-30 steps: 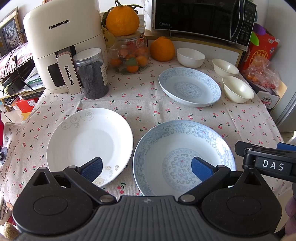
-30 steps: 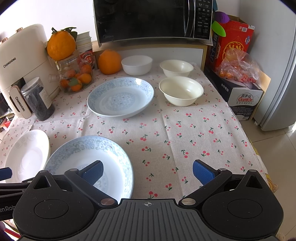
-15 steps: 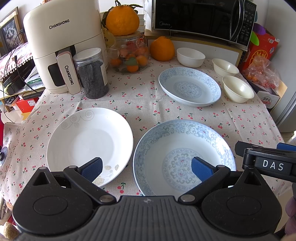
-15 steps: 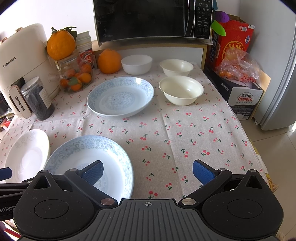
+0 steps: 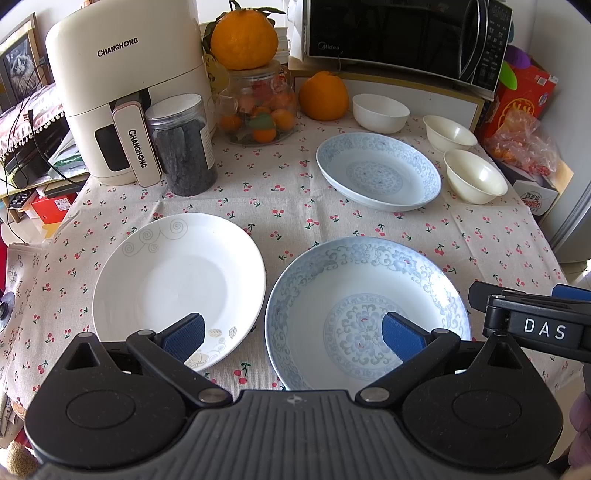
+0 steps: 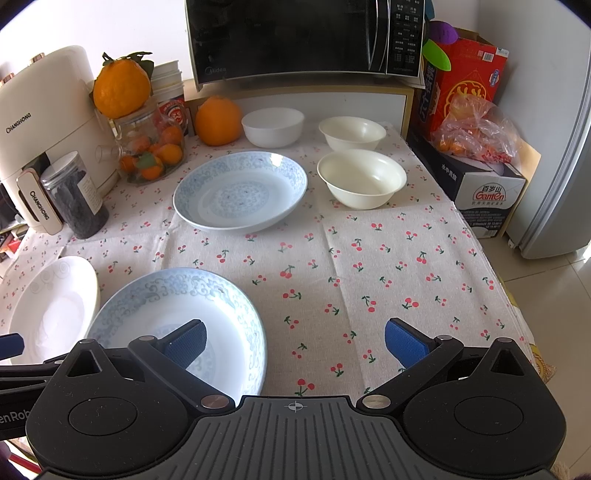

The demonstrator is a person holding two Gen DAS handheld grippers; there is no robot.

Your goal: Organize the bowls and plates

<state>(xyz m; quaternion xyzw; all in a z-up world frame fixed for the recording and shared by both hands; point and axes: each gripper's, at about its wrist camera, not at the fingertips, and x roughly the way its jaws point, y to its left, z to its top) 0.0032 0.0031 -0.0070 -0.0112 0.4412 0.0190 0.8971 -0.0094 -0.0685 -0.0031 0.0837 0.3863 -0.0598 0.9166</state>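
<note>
A white plate (image 5: 177, 280) lies at the front left of the table, also in the right wrist view (image 6: 51, 302). A blue-patterned plate (image 5: 365, 310) lies beside it (image 6: 177, 317). A second blue-patterned plate (image 5: 378, 171) sits farther back (image 6: 240, 192). Three small bowls stand at the back right: a white bowl (image 6: 273, 127) and two cream bowls (image 6: 352, 133) (image 6: 362, 177). My left gripper (image 5: 293, 338) is open and empty, above the near edges of the two front plates. My right gripper (image 6: 295, 343) is open and empty over the tablecloth, right of the near blue plate.
An air fryer (image 5: 122, 92), a dark jar (image 5: 183, 144), a glass jar of fruit (image 5: 260, 107), oranges (image 5: 323, 96) and a microwave (image 5: 402, 33) line the back. Boxes (image 6: 480, 192) and a fridge (image 6: 554, 147) stand off the table's right edge.
</note>
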